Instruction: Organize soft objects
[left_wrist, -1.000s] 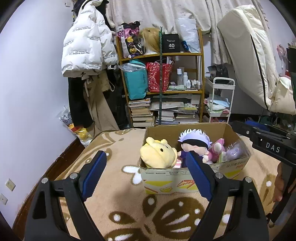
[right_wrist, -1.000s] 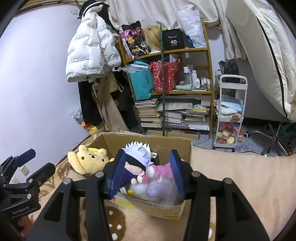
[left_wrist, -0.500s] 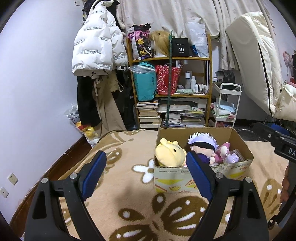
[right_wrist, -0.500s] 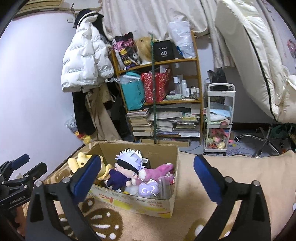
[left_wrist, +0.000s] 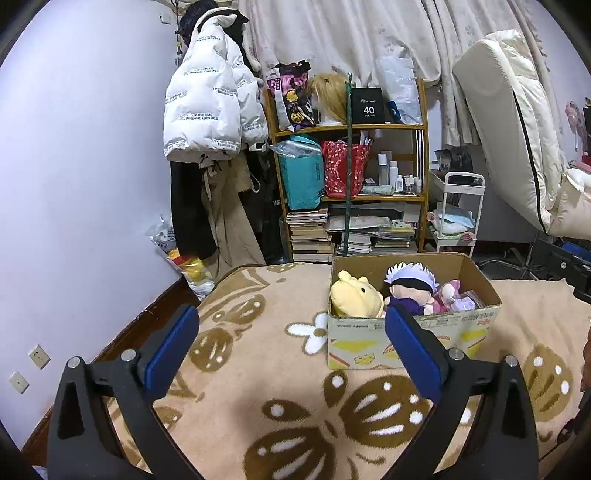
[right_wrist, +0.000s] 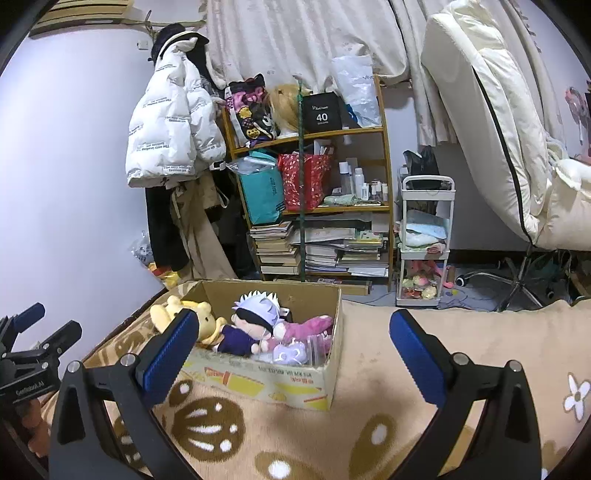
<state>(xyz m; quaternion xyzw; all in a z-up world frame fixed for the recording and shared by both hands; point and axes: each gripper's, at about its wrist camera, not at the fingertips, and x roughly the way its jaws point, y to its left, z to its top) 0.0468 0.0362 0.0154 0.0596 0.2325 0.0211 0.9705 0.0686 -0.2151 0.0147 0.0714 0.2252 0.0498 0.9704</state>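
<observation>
On the flower-patterned blanket (left_wrist: 258, 387), the cardboard box (left_wrist: 410, 336) already holds every visible plush toy (right_wrist: 255, 325), so organizing looks nearly done, with both grippers' fingers (left_wrist: 171, 347) spread apart and empty.

plush toys (right_wrist: 255, 326) in cardboard box (right_wrist: 280, 380)

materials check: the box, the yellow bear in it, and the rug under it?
Box: corrugated cardboard by the look, matte brown walls with raw cut edges and a printed front.
Yellow bear: plush fabric, soft and fuzzy, probably stuffed, since it slumps over the box edge.
Rug: fleecy pile textile, likely synthetic, with matte tan fibres and a brown and white pattern.
</observation>
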